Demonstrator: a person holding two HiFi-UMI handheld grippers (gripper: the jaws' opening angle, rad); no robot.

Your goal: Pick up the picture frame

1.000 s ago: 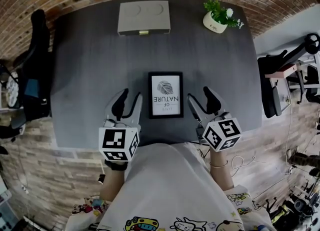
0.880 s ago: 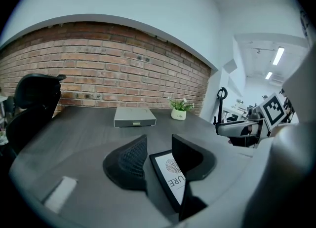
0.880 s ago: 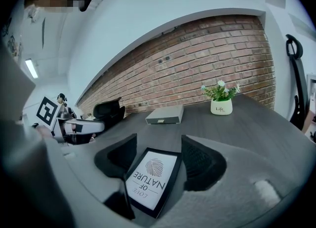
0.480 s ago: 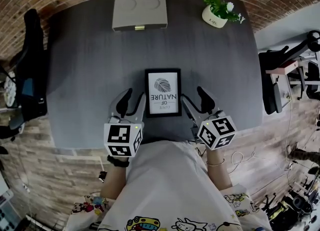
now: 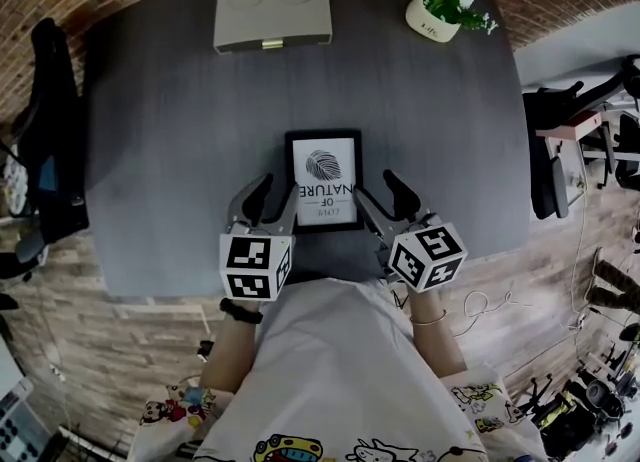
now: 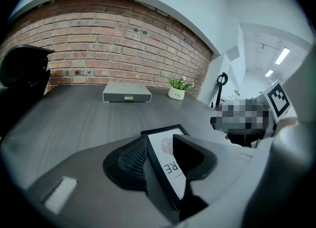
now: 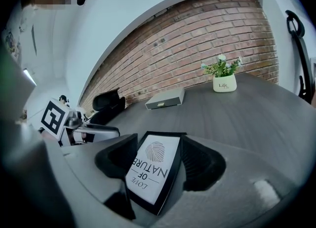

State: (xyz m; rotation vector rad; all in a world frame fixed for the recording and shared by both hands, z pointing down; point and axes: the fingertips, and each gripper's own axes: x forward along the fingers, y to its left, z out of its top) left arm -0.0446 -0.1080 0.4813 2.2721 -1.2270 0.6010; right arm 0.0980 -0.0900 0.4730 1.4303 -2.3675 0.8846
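Nearest the camera, the left gripper [image 5: 272, 205] and the right gripper [image 5: 382, 200] each carry a white cube printed with black square markers. Both grippers have their jaws set well apart. The jaws are dark and wedge-shaped, with a finely ribbed pad [image 6: 129, 160] on the inner face.

The picture frame [image 5: 323, 178] lies flat on the table [image 5: 180, 150], near its front edge, between the two grippers. The left gripper straddles the frame's near left corner and the right gripper straddles the near right corner. Whether the pads touch the moulding cannot be told. The frame is rectangular, with a thin black border round a white print. The print shows a grey fingerprint motif and the words "LOVE OF NATURE".

The table top is a dark grey board with a fine, matte wood grain.

At the far edge stands a flat, light grey box [image 5: 272, 12] with a small brass-coloured catch. To its right is a leafy plant [image 5: 440, 12] in a rounded white pot.

Behind the table is a red brick wall [image 6: 98, 44].
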